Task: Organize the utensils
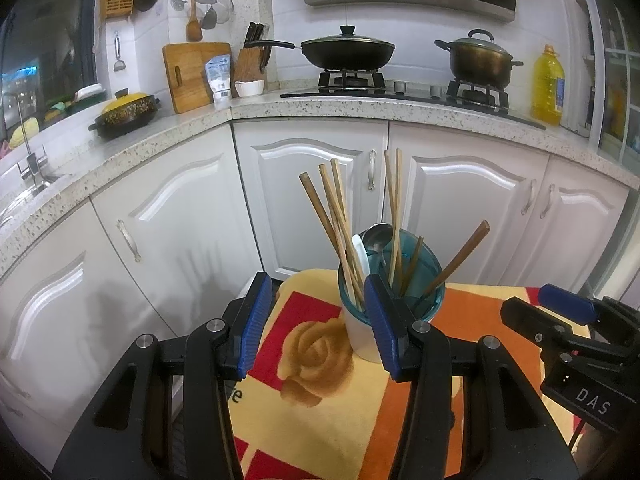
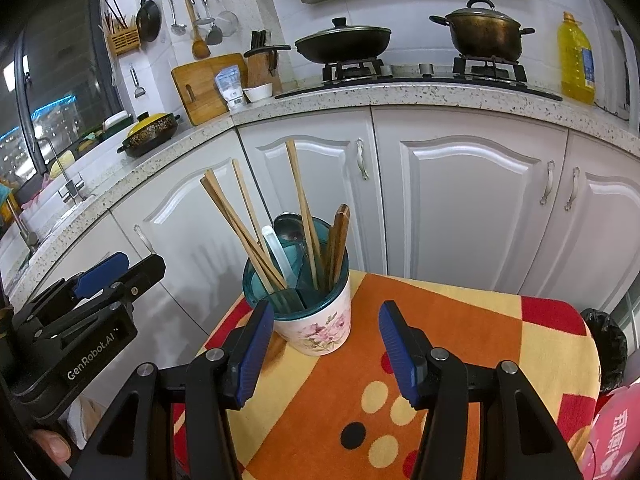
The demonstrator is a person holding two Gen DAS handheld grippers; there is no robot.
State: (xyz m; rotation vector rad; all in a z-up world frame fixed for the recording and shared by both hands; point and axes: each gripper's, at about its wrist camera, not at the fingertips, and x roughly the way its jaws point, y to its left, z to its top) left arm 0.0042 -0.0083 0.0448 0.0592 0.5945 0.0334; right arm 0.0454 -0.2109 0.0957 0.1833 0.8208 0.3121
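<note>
A white floral utensil cup (image 2: 320,328) with a teal insert (image 1: 424,280) stands on a small table covered by a red, orange and yellow cloth (image 2: 440,320). Several wooden chopsticks (image 2: 240,224), a metal spoon (image 2: 288,226) and a white spoon (image 2: 278,254) stick out of it. My left gripper (image 1: 316,316) is open just in front of the cup, nothing between its blue pads. My right gripper (image 2: 326,346) is open too, with the cup's base just beyond its fingertips, apart from the pads. Each gripper shows at the edge of the other's view.
White cabinet doors (image 2: 460,200) rise right behind the table. A speckled counter (image 1: 400,110) above them carries a stove with a wok (image 1: 344,50) and a pot (image 1: 480,58), an oil bottle (image 1: 548,86), a cutting board (image 1: 192,76) and a knife block (image 1: 252,60). A sink tap (image 1: 28,160) is at far left.
</note>
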